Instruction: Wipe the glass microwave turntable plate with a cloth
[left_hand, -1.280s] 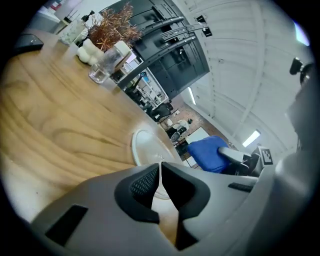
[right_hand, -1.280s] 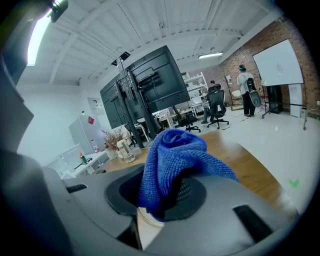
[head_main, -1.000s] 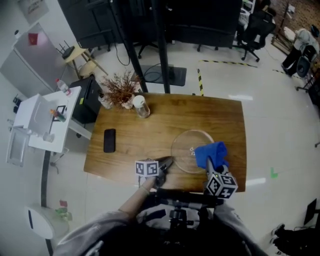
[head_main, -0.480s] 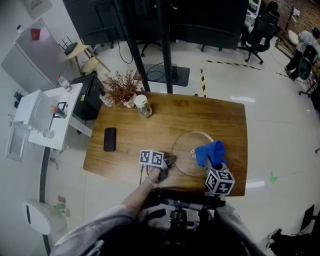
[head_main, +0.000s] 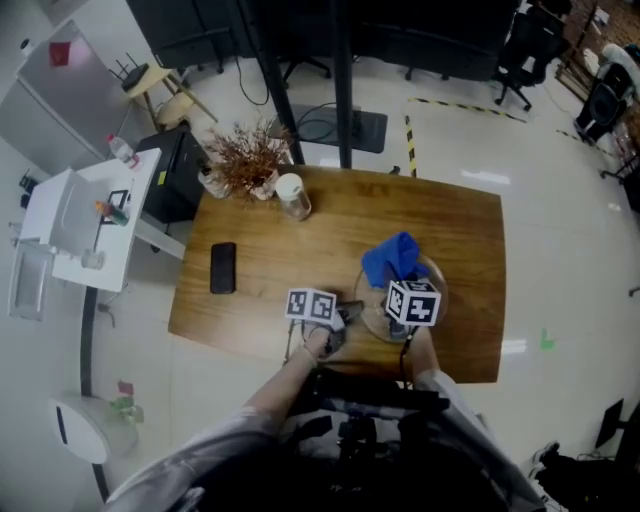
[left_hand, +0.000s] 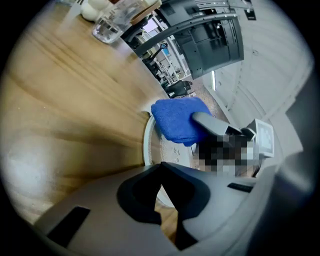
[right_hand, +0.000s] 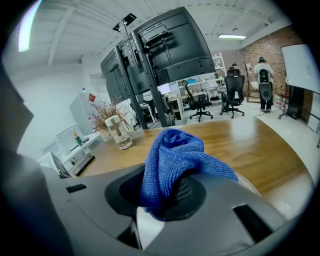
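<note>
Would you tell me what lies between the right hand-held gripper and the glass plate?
The blue cloth, clamped in its jaws; the left gripper view shows it.

The cloth (right_hand: 170, 155) looked like fuzzy blue looped microfibre, pretty matt. Table (head_main: 300, 250) was satin-sheen wood, plate (left_hand: 147, 144) smooth clear glass, right gripper (right_hand: 171, 194) matt grey plastic.

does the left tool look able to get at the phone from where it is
Probably yes. The left tool holds nothing, its jaws together, and only bare table lies between it and the phone to its left.
</note>
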